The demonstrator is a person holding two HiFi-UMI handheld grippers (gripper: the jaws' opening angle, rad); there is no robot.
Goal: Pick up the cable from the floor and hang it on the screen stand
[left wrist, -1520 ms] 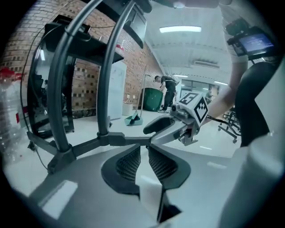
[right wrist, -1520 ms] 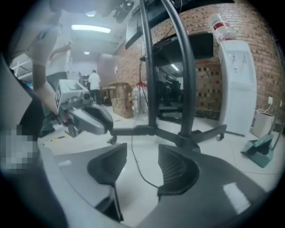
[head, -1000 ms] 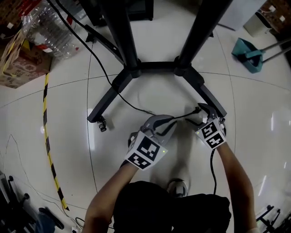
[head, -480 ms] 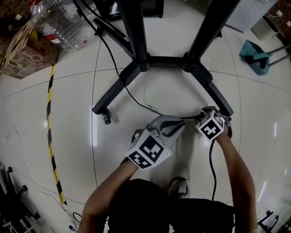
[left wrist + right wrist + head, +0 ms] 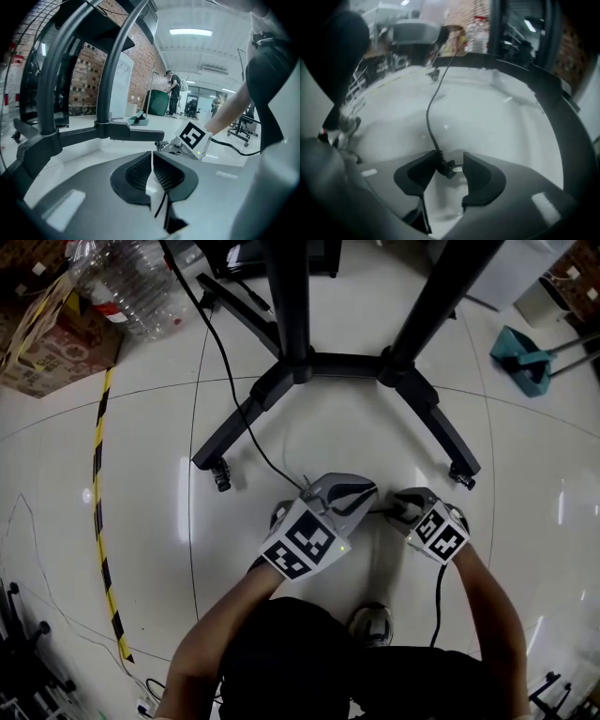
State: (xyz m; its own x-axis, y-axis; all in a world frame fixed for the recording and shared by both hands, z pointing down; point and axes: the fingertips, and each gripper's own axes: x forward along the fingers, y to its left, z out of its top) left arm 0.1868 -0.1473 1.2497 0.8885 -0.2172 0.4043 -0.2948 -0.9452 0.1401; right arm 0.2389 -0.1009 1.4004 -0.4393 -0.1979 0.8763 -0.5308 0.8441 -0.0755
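Observation:
A thin black cable (image 5: 239,404) runs down the white floor from the top left, past the black screen stand (image 5: 342,367), to my left gripper (image 5: 367,495). That gripper (image 5: 151,161) is shut on the cable (image 5: 161,206), which hangs out below its pads. A short stretch leads on to my right gripper (image 5: 398,509). In the right gripper view the cable (image 5: 429,117) ends in a plug (image 5: 446,166) lying across the right gripper (image 5: 449,165). Its jaws have just been closing; the plug's body touches one pad and its prongs reach the other.
The stand's legs end in casters (image 5: 220,479). A large plastic bottle (image 5: 122,282) and a cardboard box (image 5: 47,352) sit at the top left, by yellow-black floor tape (image 5: 97,512). A teal dustpan (image 5: 520,348) lies at the right. Another black cord (image 5: 436,587) trails along my right arm.
My right gripper has moved left from the stand's right leg to just beside the left gripper, and its jaws have narrowed around the plug. The left gripper has stayed in place.

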